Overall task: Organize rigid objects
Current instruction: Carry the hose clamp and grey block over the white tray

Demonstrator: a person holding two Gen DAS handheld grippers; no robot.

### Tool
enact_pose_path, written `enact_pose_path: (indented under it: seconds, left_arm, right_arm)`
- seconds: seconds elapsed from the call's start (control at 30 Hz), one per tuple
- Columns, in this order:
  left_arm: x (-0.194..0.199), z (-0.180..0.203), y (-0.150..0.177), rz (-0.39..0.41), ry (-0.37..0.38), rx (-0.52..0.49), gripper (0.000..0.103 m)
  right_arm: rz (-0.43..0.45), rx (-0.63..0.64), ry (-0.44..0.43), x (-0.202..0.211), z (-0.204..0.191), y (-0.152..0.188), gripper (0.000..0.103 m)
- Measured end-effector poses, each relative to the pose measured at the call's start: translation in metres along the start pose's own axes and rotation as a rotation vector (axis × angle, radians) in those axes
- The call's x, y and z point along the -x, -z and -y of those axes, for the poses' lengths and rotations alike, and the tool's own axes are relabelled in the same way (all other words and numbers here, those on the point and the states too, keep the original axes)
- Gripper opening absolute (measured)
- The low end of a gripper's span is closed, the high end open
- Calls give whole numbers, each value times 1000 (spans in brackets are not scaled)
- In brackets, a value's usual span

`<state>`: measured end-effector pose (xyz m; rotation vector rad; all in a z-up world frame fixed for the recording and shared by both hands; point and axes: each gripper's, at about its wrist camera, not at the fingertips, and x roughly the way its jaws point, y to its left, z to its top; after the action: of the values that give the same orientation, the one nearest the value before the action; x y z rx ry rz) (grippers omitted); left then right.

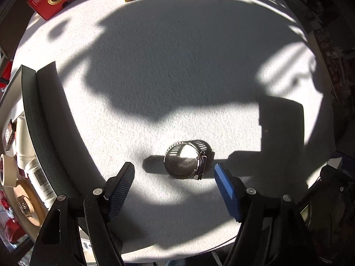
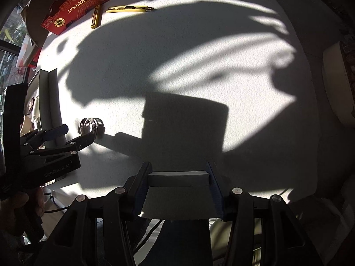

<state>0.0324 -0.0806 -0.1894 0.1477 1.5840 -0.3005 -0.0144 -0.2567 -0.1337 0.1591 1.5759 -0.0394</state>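
Steel is the star here: a shiny metal hose clamp with a slotted band sits on the white textured tabletop, right in a sunny patch. From the left wrist view it's just ahead of the left gripper, roughly centred between the two fingertips but a bit past them, not touched by either pad. The jaws stand well apart with nothing gripped. In the right wrist view you can see that same gripper coming in from the left edge, hovering over the clamp and pointing down at the table.

Left of the clamp there's a dark grey fabric-sided storage box with a roll of beige tape and a white bottle inside.

Moving right, the right gripper is clamped on a grey rectangular foam-like block, both blue-faced pads pressed against its sides. It also aims down at the table, well right of the clamp.

At the far edge sit a red printed cardboard box, a small yellow blade case and a yellow utility knife.
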Motion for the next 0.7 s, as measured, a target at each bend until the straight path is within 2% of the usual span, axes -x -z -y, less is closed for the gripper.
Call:
enact_pose_path:
  seconds: [0.1, 0.17, 0.23, 0.3, 0.47, 0.7]
  left_arm:
    - [-10, 11, -3, -18, -54, -38, 77]
    - [-10, 17, -1, -9, -84, -72, 72]
    - [-4, 15, 1, 12, -73, -83, 44]
    - [0, 6, 2, -7, -17, -49, 44]
    - [22, -13, 14, 30, 81, 6, 44]
    - [54, -28, 38, 80, 153, 39, 44]
  right_arm:
    - [0, -17, 14, 3, 10, 2, 51]
    - [2, -27, 17, 5, 15, 1, 51]
    - [4, -29, 16, 5, 16, -1, 51]
    - [5, -19, 12, 4, 12, -4, 51]
    - [5, 55, 7, 2, -8, -8, 51]
    - [12, 154, 4, 3, -40, -12, 51]
